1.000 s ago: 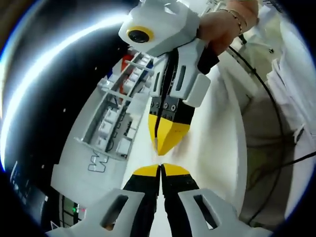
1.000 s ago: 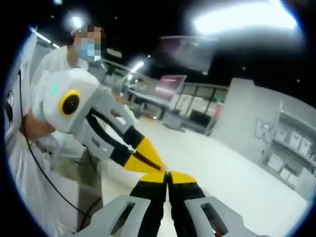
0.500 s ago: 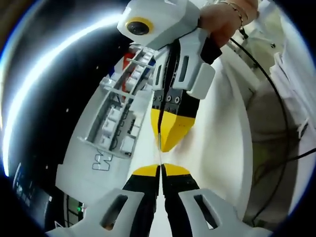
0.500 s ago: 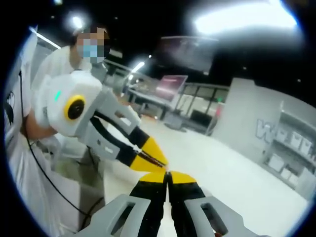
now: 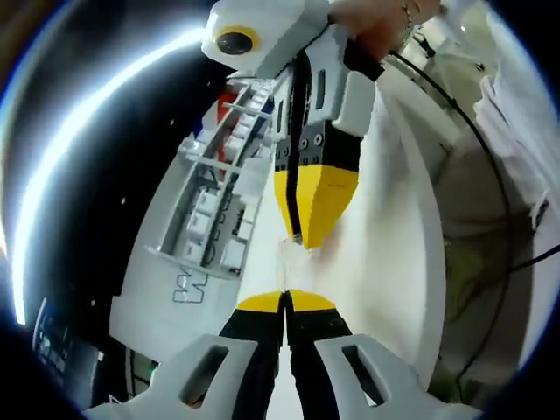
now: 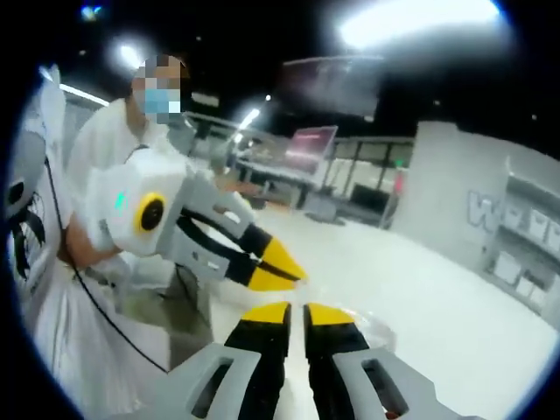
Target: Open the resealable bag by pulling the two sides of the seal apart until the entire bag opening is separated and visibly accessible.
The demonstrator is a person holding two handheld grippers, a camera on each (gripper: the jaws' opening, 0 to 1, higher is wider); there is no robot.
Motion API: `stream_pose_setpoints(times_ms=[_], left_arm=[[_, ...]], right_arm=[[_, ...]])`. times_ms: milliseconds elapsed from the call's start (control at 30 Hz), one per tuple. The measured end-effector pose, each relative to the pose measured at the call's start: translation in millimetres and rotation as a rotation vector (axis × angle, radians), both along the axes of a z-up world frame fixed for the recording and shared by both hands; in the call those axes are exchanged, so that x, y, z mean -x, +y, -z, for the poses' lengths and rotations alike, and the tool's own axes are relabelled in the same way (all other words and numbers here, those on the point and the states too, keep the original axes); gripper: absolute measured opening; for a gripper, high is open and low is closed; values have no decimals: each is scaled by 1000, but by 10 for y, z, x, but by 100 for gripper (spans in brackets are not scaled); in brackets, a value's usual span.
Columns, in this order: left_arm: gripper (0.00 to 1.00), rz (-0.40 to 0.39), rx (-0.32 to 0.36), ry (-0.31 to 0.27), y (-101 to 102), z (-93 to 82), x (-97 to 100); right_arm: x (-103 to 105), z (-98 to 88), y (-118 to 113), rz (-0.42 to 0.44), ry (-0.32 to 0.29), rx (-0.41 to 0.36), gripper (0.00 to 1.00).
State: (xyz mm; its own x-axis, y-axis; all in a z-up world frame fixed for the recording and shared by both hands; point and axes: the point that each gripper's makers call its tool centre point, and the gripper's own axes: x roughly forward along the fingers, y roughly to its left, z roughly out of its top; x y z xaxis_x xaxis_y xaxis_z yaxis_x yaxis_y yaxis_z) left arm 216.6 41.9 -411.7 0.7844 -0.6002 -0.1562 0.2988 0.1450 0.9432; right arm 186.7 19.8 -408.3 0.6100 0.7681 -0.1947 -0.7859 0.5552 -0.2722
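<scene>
The resealable bag (image 5: 290, 261) is thin clear film, barely visible, stretched between the two pairs of yellow tips. My left gripper (image 5: 285, 299) is shut on its near edge. The right gripper (image 5: 297, 238) comes down from the top of the left gripper view, jaws together on the far edge. In the right gripper view, my right gripper (image 6: 297, 310) stands at the bottom, with a narrow slit between its jaws. A fold of clear bag (image 6: 372, 328) shows beside its tips. The left gripper (image 6: 296, 272) enters from the left, jaws together, a short way from the right tips.
A white table (image 6: 429, 297) lies below both grippers. A white shelf rack (image 5: 214, 206) with small bins stands beyond it. A person in white (image 6: 105, 157) holds the grippers. A black cable (image 5: 477, 171) hangs along the clothing.
The two grippers have drawn apart: their tips nearly touched a second ago and now a gap of stretched clear film lies between them. Both stay shut.
</scene>
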Motion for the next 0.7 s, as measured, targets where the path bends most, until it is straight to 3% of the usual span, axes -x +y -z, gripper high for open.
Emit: stream_pose_setpoints(times_ms=[67, 133, 233, 367, 467, 700], left_arm=[[1, 0, -17, -25, -10, -8, 20], [1, -3, -47, -44, -15, 3, 28], [1, 4, -101, -71, -35, 45, 59], [1, 9, -124, -95, -51, 41, 92], [1, 9, -149, -125, -62, 17, 94], [1, 6, -171, -156, -51, -57, 77]], right_arm=[[13, -150, -11, -6, 48, -85, 2], [0, -257, -2, -21, 69, -123, 2], [-74, -278, 28, -34, 97, -105, 1], [-99, -188, 102, -85, 235, -100, 1], [-118, -145, 156, -113, 298, -73, 1], [-143, 5, 217, -125, 336, 38, 1]])
